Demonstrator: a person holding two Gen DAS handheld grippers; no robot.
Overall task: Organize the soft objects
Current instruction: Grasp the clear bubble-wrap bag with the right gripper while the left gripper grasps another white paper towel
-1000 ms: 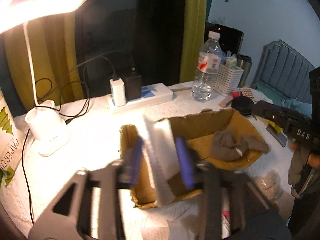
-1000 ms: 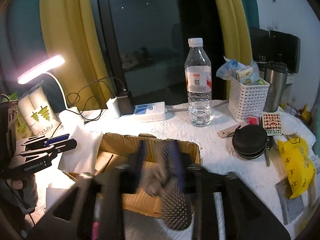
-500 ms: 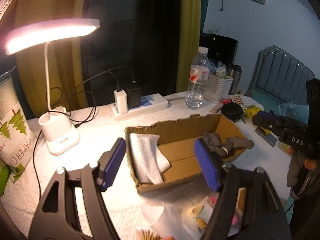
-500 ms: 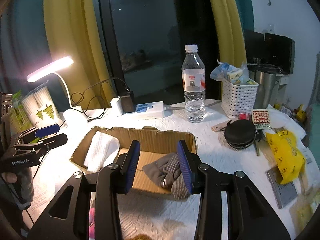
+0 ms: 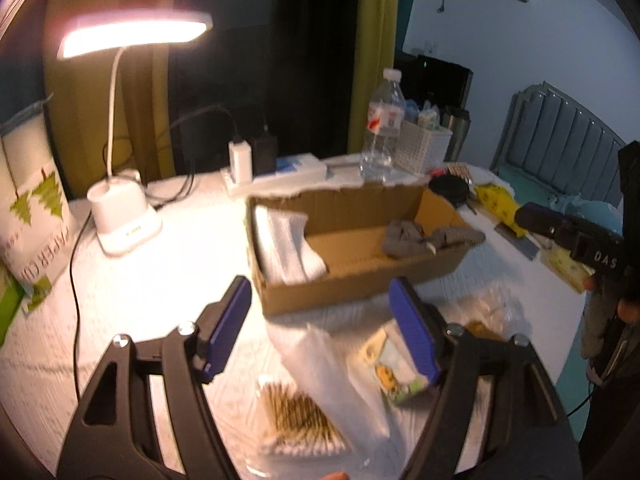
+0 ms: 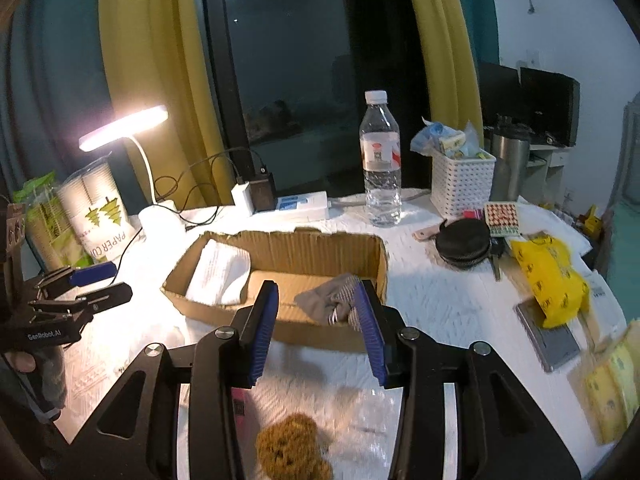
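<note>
A shallow cardboard box lies on the white table. Inside it, a folded white cloth leans at the left end and a grey glove lies at the right end. My left gripper is open and empty, held above the table in front of the box. My right gripper is open and empty, in front of the box near the glove. A brown fuzzy object lies just below the right gripper.
A lit desk lamp, paper-cup pack, power strip, water bottle, white basket, black round case, yellow bag. In front of the box: plastic bag, cotton swabs, small packet.
My left gripper let go of the white cloth into the box, opened wide and pulled back. My right gripper released the glove, opened and drew back toward me.
</note>
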